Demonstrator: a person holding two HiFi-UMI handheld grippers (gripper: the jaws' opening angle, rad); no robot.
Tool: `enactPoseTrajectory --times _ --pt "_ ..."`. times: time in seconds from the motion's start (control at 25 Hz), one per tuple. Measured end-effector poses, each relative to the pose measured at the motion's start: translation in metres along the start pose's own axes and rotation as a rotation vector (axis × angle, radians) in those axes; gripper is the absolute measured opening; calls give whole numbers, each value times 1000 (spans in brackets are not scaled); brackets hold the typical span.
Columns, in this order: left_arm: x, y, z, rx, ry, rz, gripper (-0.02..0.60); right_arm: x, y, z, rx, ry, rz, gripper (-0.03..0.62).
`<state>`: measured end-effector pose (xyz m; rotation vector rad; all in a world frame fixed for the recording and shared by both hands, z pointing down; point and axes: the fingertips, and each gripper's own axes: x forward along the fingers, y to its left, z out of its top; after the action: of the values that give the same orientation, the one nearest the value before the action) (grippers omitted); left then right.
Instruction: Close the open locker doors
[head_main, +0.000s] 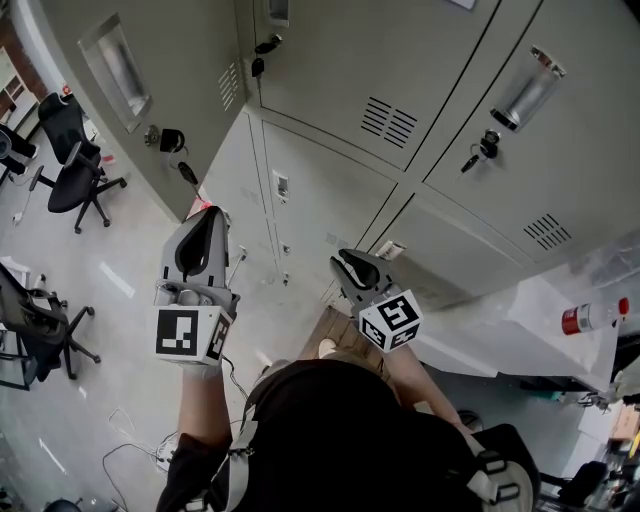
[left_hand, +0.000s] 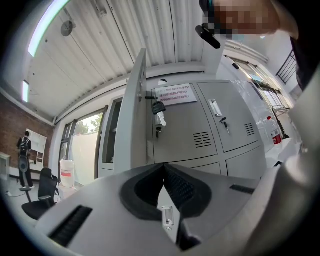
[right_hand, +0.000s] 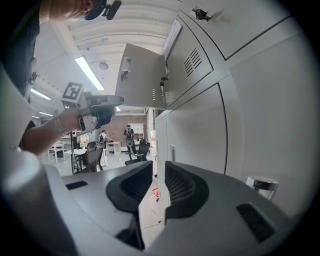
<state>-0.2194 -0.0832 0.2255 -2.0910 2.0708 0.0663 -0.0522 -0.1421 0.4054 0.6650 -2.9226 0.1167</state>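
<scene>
Left tongs (head_main: 211, 217) point just below the open locker door (head_main: 185, 95).

White notice (left_hand: 173, 94) on upper locker door (left_hand: 185, 131): several lines of red print, too small to read. Bottle (head_main: 594, 316): red label, wording unreadable. No other legible text.
</scene>
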Motion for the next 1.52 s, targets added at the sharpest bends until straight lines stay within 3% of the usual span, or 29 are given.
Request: enactPoseTrajectory --times 0.68,1.0,1.52 --pt "-12 71 6 3 -39 44 8 -9 36 -9 -23 30 -105 84" --pt "-11 97 8 29 -38 46 8 -15 32 -9 -36 44 -170 84" --pt "4 142 1 4 -22 179 8 25 19 0 -47 35 -69 84"
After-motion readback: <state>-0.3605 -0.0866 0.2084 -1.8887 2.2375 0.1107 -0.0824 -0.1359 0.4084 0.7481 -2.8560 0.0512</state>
